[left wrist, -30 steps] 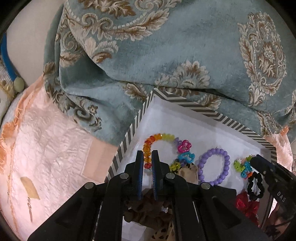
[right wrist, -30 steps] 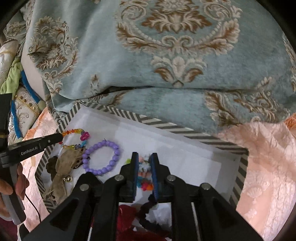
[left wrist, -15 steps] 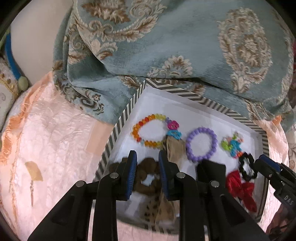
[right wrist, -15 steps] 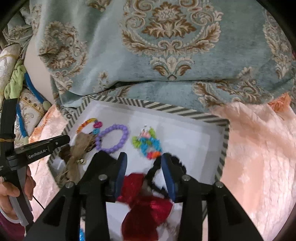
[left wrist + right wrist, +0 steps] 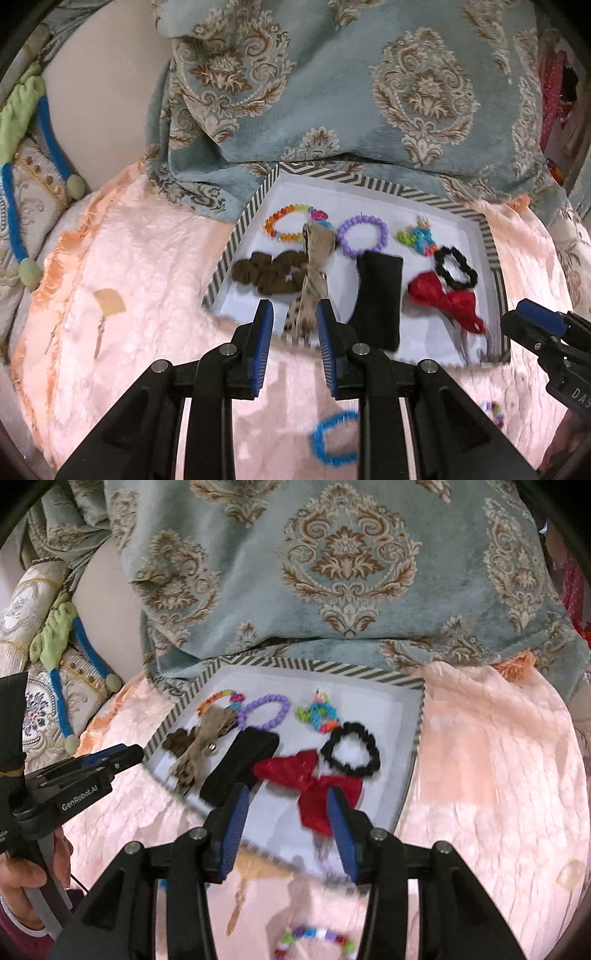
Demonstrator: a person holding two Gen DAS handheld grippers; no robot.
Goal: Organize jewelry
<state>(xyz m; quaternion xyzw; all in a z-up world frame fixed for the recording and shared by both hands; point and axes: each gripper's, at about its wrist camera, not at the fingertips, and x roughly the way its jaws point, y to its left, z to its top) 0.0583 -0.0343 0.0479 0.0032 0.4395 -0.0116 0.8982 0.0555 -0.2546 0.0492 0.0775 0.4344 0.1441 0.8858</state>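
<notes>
Grippers tilted down over tray (image 5: 236,236): left (image 5: 294,343) open, empty; right (image 5: 286,829) opening, empty.

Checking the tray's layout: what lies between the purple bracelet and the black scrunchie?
The multicolour loom charm lies between the purple bracelet and black scrunchie, clearest in the right wrist view.
</notes>
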